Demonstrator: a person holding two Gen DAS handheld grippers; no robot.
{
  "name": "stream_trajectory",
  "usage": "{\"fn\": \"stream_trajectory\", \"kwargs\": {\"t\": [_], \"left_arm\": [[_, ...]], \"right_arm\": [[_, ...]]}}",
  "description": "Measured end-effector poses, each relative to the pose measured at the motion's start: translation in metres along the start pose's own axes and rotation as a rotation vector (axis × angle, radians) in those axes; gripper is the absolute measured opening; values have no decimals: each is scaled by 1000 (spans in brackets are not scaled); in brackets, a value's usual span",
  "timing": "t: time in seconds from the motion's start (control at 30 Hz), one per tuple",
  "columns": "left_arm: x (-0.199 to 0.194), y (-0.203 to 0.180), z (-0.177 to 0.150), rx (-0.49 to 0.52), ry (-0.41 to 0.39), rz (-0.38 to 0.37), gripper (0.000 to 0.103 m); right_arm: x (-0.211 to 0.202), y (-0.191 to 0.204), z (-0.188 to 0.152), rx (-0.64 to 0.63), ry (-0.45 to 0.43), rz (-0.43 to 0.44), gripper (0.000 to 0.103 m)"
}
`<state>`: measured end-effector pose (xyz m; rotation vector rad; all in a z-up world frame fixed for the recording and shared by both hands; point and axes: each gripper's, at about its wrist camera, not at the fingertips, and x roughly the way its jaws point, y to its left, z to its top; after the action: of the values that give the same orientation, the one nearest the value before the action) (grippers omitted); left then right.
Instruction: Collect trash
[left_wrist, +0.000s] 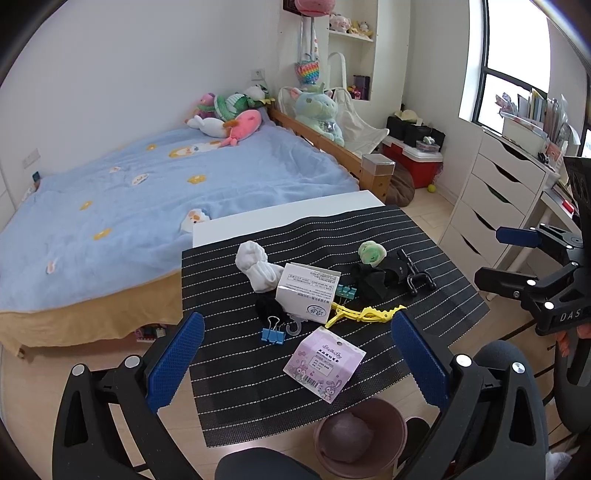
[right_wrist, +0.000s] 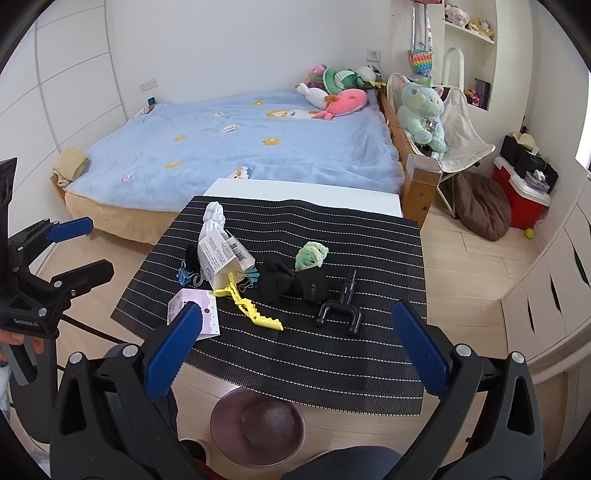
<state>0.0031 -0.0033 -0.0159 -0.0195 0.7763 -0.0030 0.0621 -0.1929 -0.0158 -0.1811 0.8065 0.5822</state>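
A black striped mat covers a white table. On it lie a white cardboard box, a purple package card, white socks, a green sock ball, black cloth, a yellow clip, blue binder clips and a black U-shaped tool. A pink bin stands on the floor below the near table edge. My left gripper and right gripper are open and empty above the near edge.
A bed with a blue blanket and plush toys lies behind the table. White drawers stand at the right. A red cooler and brown cushion sit on the floor.
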Motion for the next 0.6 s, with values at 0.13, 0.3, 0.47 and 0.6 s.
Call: {"fn": "stream_trajectory", "kwargs": {"t": [0.13,0.3,0.47,0.6], "left_arm": [[1,0,0,-1,5,2,97],[1,0,-1,-3,6,1,97],[1,0,-1,-1,8,0,97],[2,0,-2,-3,10,-1,97]], "right_arm": [[0,-1,0,4,4,4,100],[1,0,0,-3,-4,7,100],[1,0,-1,-2,-1,9,100],[1,0,-1,-3,4,17,100]]}}
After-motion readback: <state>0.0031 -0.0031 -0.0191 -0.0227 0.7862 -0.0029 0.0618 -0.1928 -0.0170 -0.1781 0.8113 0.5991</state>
